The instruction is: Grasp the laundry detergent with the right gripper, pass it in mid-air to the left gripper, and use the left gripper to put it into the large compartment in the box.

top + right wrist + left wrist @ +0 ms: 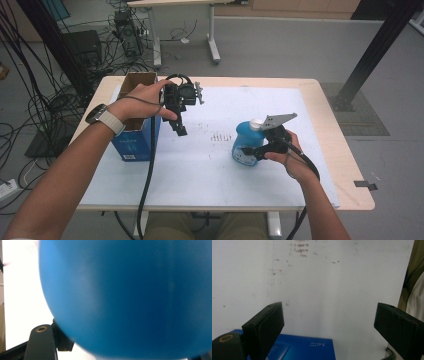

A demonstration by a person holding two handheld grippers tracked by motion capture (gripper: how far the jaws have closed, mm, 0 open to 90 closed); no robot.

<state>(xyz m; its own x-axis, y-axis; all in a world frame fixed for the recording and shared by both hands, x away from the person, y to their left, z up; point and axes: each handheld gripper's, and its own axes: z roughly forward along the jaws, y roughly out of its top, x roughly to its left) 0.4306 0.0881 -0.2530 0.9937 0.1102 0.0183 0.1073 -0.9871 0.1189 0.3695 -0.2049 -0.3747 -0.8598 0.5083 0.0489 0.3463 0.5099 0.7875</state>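
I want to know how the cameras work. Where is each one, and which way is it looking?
High view: sits above the person's side, looks forward and down at the table; both forearms, left gripper and right gripper show.
Left gripper view: rides the left gripper, looks down at the white mat and blue box; its open jaws show.
Right gripper view: rides the right gripper, right up against the blue bottle.
Shared: the blue box, bottle and mat also show from above.

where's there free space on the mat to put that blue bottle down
Bare mat lies between the blue box and the blue bottle, and along the far edge. It is crowded by the box, under the left gripper.
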